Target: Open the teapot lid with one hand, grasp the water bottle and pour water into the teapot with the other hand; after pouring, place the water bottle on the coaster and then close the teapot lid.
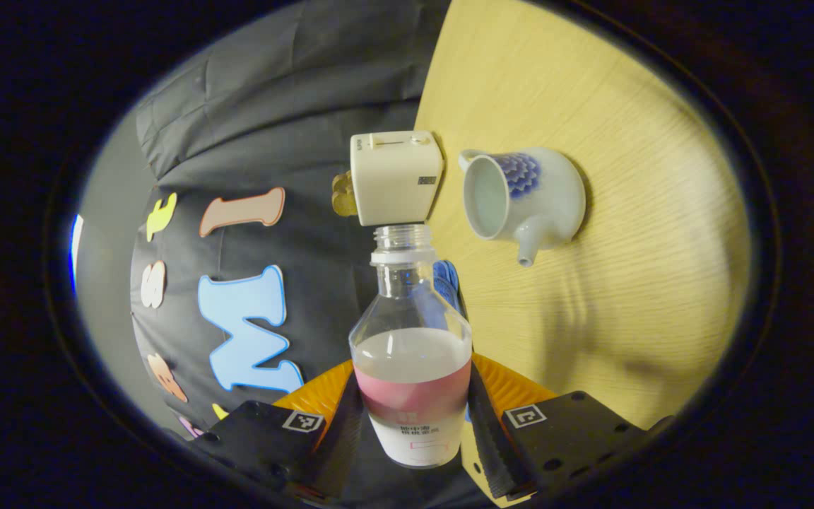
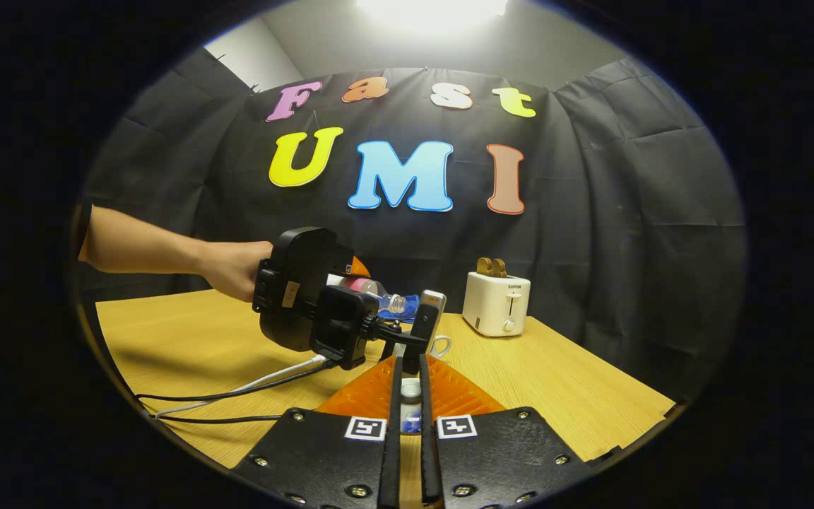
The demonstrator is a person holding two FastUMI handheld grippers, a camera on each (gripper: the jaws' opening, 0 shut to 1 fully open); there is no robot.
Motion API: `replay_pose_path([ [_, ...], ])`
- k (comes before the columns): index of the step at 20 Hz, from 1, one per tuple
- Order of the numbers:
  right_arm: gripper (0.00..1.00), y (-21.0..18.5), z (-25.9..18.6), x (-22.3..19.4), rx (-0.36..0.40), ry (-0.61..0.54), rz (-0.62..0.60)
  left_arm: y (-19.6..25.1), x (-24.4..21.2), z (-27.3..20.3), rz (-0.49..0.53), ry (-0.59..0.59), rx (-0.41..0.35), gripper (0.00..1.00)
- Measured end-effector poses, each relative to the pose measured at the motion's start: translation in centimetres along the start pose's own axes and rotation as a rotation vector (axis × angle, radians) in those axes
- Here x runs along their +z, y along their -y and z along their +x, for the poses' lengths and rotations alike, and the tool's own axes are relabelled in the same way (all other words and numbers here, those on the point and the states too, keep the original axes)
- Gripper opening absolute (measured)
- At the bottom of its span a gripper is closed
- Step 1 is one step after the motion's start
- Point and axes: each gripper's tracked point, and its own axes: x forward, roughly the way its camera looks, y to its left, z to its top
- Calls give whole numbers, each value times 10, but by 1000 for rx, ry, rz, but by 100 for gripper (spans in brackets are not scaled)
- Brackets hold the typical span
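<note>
My left gripper (image 1: pixel 417 382) is shut on a clear, uncapped water bottle (image 1: pixel 410 353) with a pink label, partly filled. Its mouth points toward the toaster, left of the white and blue teapot (image 1: pixel 523 201), which stands open on the wooden table (image 1: pixel 626 283). No water runs from the bottle. In the right gripper view, a hand holds that gripper (image 2: pixel 308 304) with the bottle (image 2: pixel 372 288) tipped nearly level above the table. My right gripper (image 2: pixel 410 364) is shut on the teapot lid (image 2: pixel 410 389), whose small white knob shows between the fingers. A blue coaster (image 2: pixel 403 309) lies behind the bottle.
A cream toaster (image 2: pixel 497 304) with toast in it stands at the back of the table (image 2: pixel 555 382), near the teapot. Cables (image 2: pixel 237 392) trail from the other gripper across the table's left side. The black cloth wall closes off the back.
</note>
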Motion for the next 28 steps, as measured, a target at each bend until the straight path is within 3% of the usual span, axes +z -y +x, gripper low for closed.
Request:
replay_pose_path([
  [4, 12, -8, 16, 1, 26, -12, -2, -4, -43, -20, -334, -22, 66, 85],
  [7, 12, -14, 33, 3, 37, -21, -31, 1, -66, -42, -615, -7, 57, 86],
  [12, 12, -33, 62, -1, 86, -50, 3, -13, -109, -73, -954, 12, 154, 85],
  [15, 12, -39, 74, -8, 105, -80, 31, -5, -133, -78, -1208, 30, 159, 85],
  [19, 12, -40, 80, -11, 111, -96, 36, -14, -161, -75, -1443, 70, 185, 84],
  [23, 12, -37, 81, -14, 112, -103, 48, -5, -181, -53, -1574, 69, 206, 84],
  [28, 12, -33, 82, -15, 107, -108, 65, 7, -199, -21, -1574, 23, 202, 84],
])
